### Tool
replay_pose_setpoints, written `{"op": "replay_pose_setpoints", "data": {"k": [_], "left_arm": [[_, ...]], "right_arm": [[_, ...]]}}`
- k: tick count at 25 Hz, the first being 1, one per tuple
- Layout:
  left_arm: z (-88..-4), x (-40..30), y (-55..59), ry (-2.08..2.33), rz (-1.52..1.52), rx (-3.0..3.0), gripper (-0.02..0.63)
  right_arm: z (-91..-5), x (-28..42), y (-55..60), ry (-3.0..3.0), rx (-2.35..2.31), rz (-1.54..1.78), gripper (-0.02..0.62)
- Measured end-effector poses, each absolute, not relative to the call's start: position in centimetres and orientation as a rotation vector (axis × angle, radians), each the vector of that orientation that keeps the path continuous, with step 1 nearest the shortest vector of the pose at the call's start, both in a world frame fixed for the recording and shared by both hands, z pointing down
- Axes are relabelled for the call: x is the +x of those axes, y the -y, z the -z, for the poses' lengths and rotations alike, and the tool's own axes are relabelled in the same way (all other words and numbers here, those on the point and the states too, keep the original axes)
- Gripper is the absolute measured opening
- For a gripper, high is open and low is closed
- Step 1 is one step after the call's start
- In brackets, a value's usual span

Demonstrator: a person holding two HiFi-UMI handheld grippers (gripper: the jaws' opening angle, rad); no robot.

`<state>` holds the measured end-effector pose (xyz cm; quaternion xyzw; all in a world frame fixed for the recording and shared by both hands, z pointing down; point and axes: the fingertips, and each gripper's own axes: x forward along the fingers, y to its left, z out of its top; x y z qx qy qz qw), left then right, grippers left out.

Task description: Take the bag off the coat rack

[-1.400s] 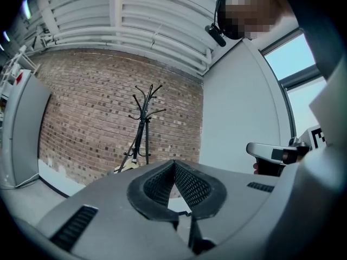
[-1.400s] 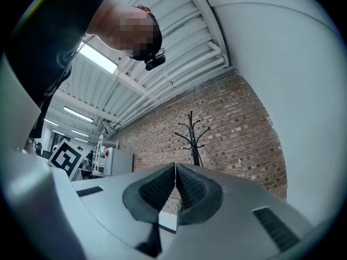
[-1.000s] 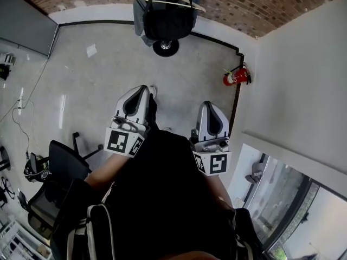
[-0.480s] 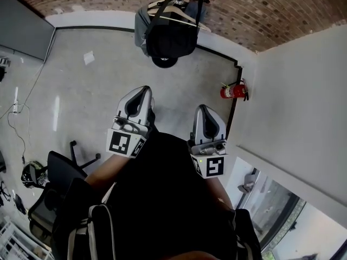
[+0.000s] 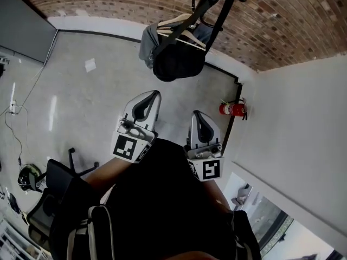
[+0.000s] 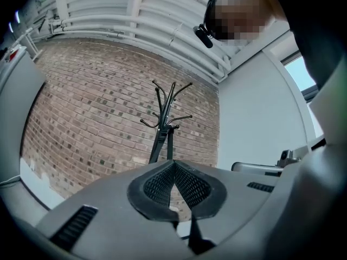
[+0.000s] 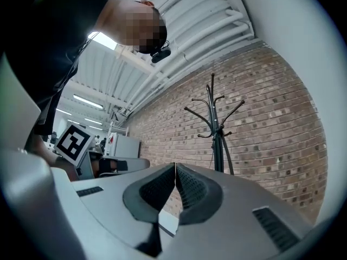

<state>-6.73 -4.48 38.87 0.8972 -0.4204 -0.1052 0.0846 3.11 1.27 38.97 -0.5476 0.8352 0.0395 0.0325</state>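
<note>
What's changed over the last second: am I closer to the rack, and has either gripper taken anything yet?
The person has stepped toward the coat rack. In the head view the black bag now sits much nearer the left gripper and right gripper. Nothing was taken hold of. Unchanged: both grippers are shut and empty, and the bag hangs on the rack.

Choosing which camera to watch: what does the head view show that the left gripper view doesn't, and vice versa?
Head view only: the black bag's body, a hanger, the fire extinguisher, the floor. Left gripper view only: ceiling pipes, and the left gripper with fingers shut, empty. Both: the coat rack and brick wall.
</note>
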Motion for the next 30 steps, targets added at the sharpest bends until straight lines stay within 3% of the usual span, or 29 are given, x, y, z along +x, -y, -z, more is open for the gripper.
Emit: {"op": "replay_pose_setpoints", "data": {"k": [9, 13, 30], "left_arm": [[-36.2, -6.5, 11.1, 1.208, 0.478, 2.767, 0.018], [-38.1, -5.7, 12.4, 1.235, 0.326, 2.726, 0.018], [-37.1, 1.1, 15.9, 1.413, 0.32, 2.65, 0.02]], "right_arm": [[-39.0, 1.3, 5.5, -2.592, -1.701, -0.185, 0.02], [-38.7, 2.9, 6.6, -2.579, -1.695, -0.194, 0.02], [-37.0, 11.6, 12.9, -2.47, -1.756, -0.071, 0.021]]}}
